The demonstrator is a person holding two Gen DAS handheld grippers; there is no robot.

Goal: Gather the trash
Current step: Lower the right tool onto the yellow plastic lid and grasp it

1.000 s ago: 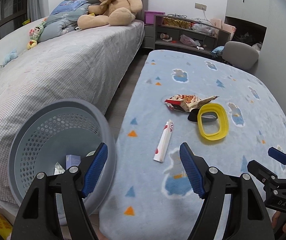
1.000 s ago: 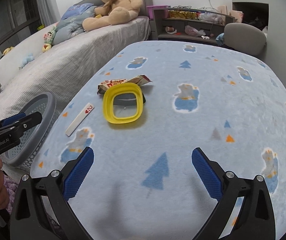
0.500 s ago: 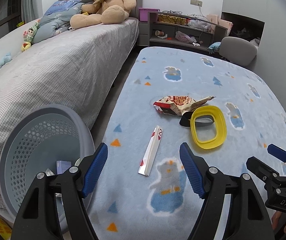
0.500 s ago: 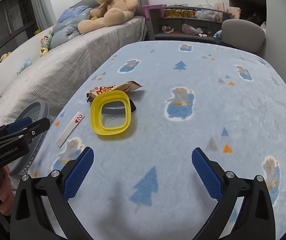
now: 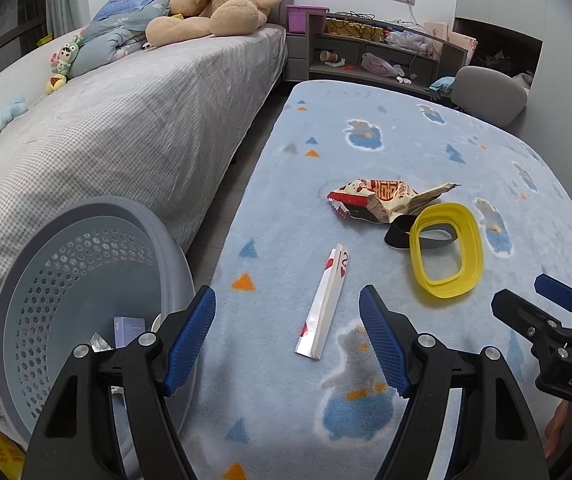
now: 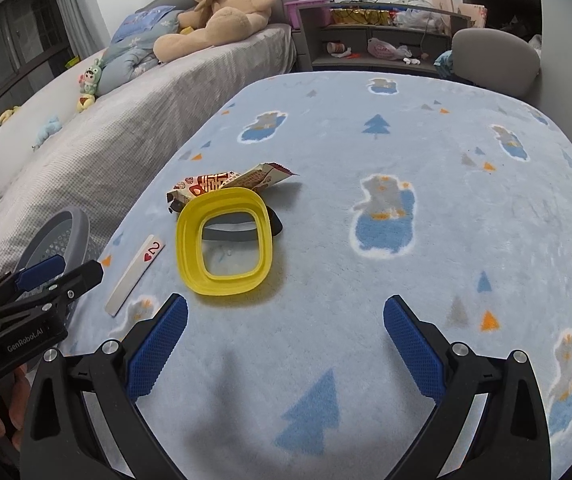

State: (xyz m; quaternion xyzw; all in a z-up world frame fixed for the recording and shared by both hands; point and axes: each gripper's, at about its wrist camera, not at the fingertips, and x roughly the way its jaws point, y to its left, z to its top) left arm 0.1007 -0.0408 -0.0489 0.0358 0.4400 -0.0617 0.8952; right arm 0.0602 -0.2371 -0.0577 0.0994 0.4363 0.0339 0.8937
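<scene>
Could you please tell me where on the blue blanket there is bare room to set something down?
The blanket is bare right of the yellow ring, out to its far and right edges, and just ahead of the right gripper. It is crowded on the left, where the snack wrapper, ring and folded card lie close together near the grey basket.

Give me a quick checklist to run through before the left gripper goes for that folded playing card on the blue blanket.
1. Left gripper open and empty: ok, fingers wide apart, nothing between them.
2. Playing card free to grasp: ok, it lies flat on the blue blanket, apart from the snack wrapper and yellow ring.
3. Card lined up with the fingers: ok, it sits ahead, between them.
4. Grey basket ready to receive: ok, mouth open beside the blanket edge, a few items already inside.
5. Right gripper out of the way: ok, open, empty, off to the side.
6. Contact with card: not ok, no touch yet.
</scene>
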